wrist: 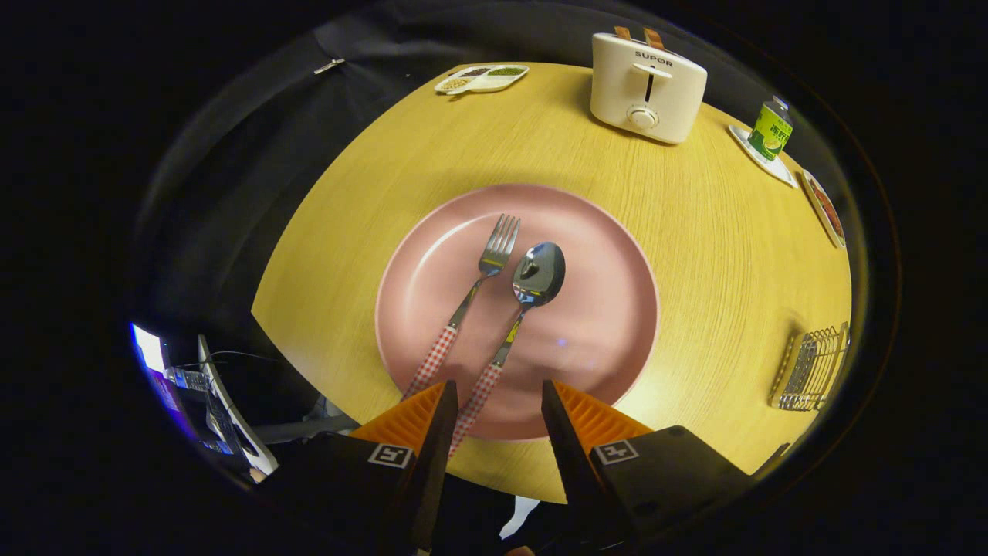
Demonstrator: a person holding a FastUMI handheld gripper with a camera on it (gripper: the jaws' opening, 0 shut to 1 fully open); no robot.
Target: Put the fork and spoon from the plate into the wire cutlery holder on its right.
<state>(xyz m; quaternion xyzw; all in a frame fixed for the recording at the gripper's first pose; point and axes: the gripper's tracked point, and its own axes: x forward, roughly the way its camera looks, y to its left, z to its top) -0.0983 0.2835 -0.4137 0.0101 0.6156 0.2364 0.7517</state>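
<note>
- Now, my gripper hangs spread and empty over the near rim of the plate, which sits mid-worktop.
- The spoon and fork lie side by side on the plate, checked handles pointing at me; the spoon's handle end falls between my fingers.
- I reckon the spoon goes first: drop straight down, pinch the handle across its width, and keep clear of the fork alongside.
- The cutlery holder stands well right of the plate, so I should lift cleanly before swinging over.

I see my tool parted above the round pink plate; checked-handled fork and spoon lie ahead on it, wire cutlery holder well right on the wooden tabletop.
</note>
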